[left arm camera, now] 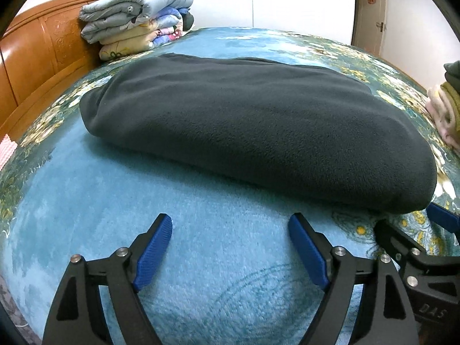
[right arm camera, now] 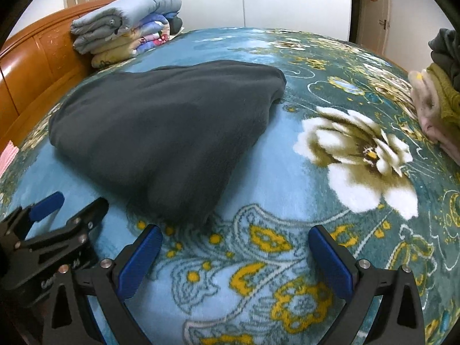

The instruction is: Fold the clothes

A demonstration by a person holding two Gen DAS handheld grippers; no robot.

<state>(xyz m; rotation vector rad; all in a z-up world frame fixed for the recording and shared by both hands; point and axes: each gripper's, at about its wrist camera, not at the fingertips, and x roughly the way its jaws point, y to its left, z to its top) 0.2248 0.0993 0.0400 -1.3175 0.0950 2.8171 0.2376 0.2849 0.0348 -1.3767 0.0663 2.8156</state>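
Dark grey fleece garment (left arm camera: 253,132) lies folded mid-bed on the blue floral blanket (left arm camera: 201,258). Left claw (left arm camera: 230,224) and right claw (right arm camera: 234,234) at its 6 o'clock edge, both released, nothing between pads. Stacked quilts (left arm camera: 135,23) at 11 o'clock by the wooden headboard (left arm camera: 43,51); clothes pile (right arm camera: 440,97) at 3.

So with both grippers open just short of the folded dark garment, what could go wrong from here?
1. The dark fleece garment is thick and layered; a pinch at its near edge may catch only the top layer and pull the fold open.
2. The left gripper and right gripper sit close together, so they could bump when closing in.
3. The plush blanket under the near corner could get pinched along with the garment.
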